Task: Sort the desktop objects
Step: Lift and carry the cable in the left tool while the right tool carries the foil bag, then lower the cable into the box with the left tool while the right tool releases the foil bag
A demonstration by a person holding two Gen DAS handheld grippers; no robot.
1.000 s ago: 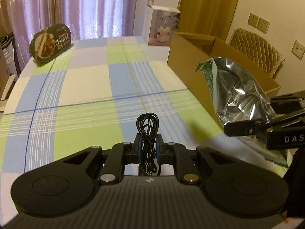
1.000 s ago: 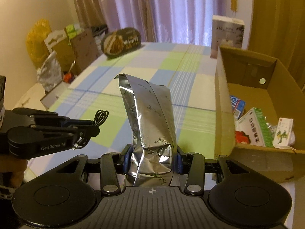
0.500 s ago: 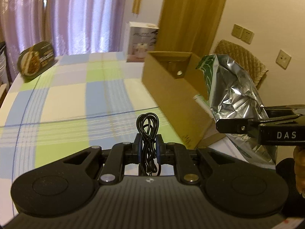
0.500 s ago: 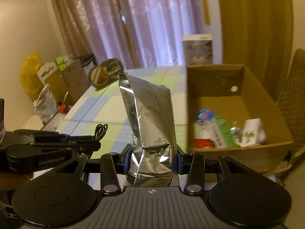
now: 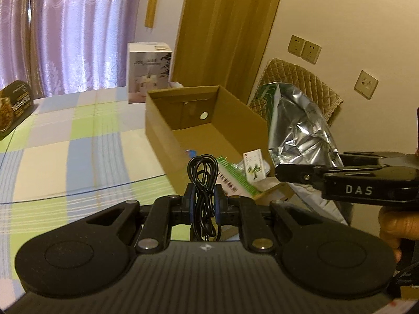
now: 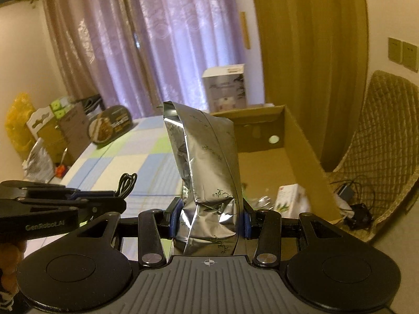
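My left gripper (image 5: 203,201) is shut on a coiled black cable (image 5: 203,176), held up in front of the near end of an open cardboard box (image 5: 167,130). My right gripper (image 6: 211,221) is shut on a crumpled silver foil bag (image 6: 207,172), which stands upright and hides part of the cardboard box (image 6: 301,141) behind it. In the left wrist view the foil bag (image 5: 301,128) hangs at the right, over the box's near right corner. Small green-and-white packets (image 5: 252,167) lie inside the box. The left gripper (image 6: 115,201) with the cable (image 6: 127,184) shows at the left in the right wrist view.
A checked tablecloth (image 5: 65,144) covers the table. A dark oval food package (image 5: 13,107) leans at the far left, and a white carton (image 5: 148,72) stands behind the box. A quilted chair (image 6: 387,136) is right of the box. Bags and boxes (image 6: 44,125) crowd the floor left.
Both grippers have swung right and risen toward the box, so its inside and contents now show. Each keeps its hold: the cable in the left, the foil bag in the right.
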